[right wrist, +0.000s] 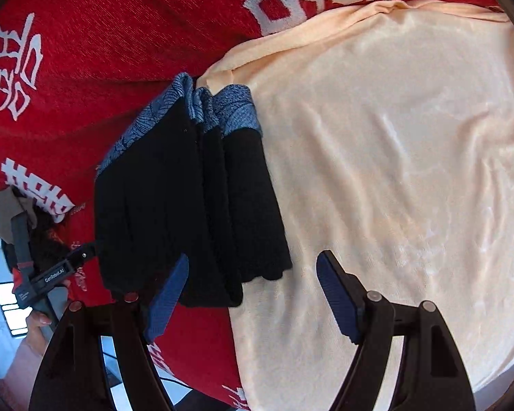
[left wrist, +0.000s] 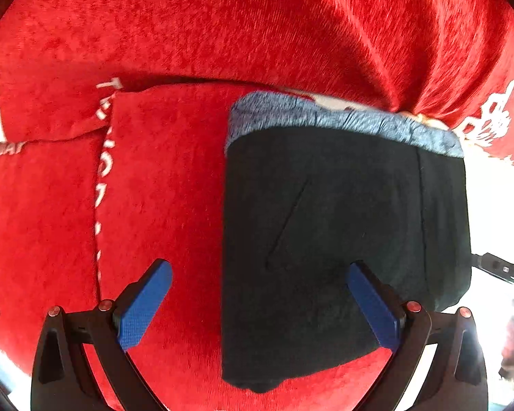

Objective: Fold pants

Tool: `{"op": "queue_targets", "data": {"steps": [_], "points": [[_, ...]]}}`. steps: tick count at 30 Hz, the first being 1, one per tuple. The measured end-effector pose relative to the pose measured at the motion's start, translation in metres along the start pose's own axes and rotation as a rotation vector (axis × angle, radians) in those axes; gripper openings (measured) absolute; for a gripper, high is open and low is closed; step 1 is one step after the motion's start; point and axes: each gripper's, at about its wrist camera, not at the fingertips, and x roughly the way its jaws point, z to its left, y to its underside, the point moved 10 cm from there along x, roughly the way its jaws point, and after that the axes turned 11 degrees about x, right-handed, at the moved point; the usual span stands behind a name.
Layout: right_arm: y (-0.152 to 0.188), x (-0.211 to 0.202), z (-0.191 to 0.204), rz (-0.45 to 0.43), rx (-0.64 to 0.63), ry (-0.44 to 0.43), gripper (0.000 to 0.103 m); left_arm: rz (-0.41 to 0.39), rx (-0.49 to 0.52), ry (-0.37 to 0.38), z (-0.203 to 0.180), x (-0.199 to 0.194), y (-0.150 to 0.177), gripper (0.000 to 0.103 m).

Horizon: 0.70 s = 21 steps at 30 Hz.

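The black pants (left wrist: 342, 239) with a blue-grey patterned waistband (left wrist: 325, 116) lie folded in a stack on a red cloth (left wrist: 154, 188). In the right wrist view the folded pants (right wrist: 188, 205) show several layers, partly on a peach cloth (right wrist: 394, 171). My left gripper (left wrist: 258, 304) is open and empty, its right finger over the pants. My right gripper (right wrist: 252, 294) is open and empty, near the pants' lower edge. The left gripper also shows in the right wrist view (right wrist: 51, 274) at the left of the pants.
The red cloth (right wrist: 85, 68) carries white printed characters. The peach cloth covers the right side. A person's hand (right wrist: 34, 325) holds the left gripper's handle. A bright window area (right wrist: 13, 308) is at the far left.
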Motion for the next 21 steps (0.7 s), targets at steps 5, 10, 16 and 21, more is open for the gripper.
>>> {"op": "queue_targets", "data": {"steps": [5, 10, 16, 21], "points": [[-0.015, 0.010, 0.005, 0.035, -0.021, -0.060, 0.080, 0.023, 0.019, 0.187, -0.006, 0.012, -0.009, 0.103], [-0.027, 0.023, 0.008, 0.082, -0.033, -0.110, 0.080, 0.026, 0.051, 0.260, -0.006, 0.025, -0.014, 0.103], [-0.035, 0.039, 0.012, 0.139, -0.042, -0.197, 0.080, 0.003, 0.040, 0.314, -0.008, 0.048, -0.023, 0.103], [-0.037, 0.055, 0.025, 0.193, -0.088, -0.279, 0.081, -0.010, 0.025, 0.337, -0.022, 0.059, -0.026, 0.103]]}}
